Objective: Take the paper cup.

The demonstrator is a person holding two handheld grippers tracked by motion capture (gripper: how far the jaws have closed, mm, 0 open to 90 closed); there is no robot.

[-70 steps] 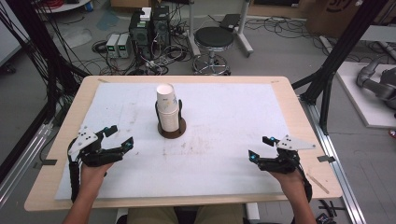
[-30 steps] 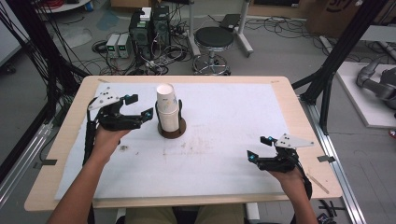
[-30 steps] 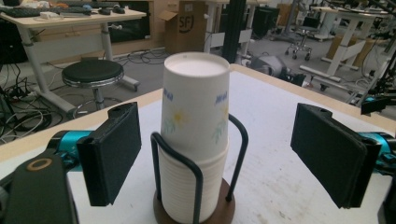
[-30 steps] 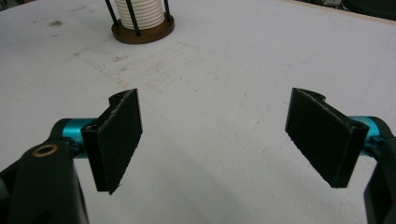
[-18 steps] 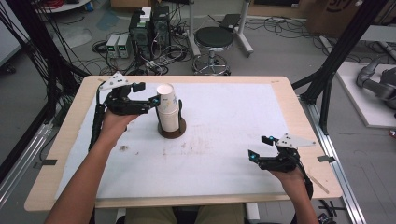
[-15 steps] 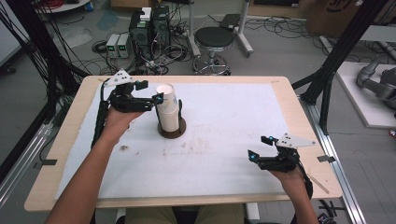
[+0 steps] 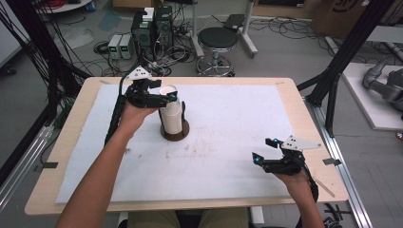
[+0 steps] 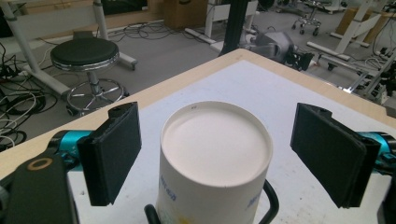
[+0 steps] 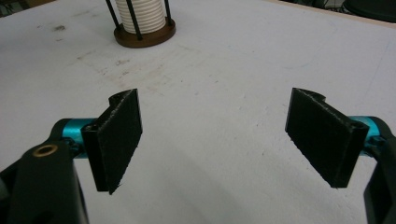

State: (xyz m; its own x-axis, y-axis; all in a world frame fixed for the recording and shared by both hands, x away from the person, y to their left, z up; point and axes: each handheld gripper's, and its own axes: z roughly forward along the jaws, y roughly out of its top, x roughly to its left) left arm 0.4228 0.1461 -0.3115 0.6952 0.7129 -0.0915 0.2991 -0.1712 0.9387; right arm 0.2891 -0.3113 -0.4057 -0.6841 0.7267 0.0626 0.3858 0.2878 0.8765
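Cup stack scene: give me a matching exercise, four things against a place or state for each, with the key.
Things:
1. stack of white cups
2. left gripper
3. right gripper
4. round stool

Places or states:
A. on the floor beyond the table's far edge
B. open, low over the white mat near the right front corner
C. upside down in a dark round-based wire holder
D. open, jaws either side of the top cup, not touching it

Pairs: 1-C, 2-D, 3-B, 4-A
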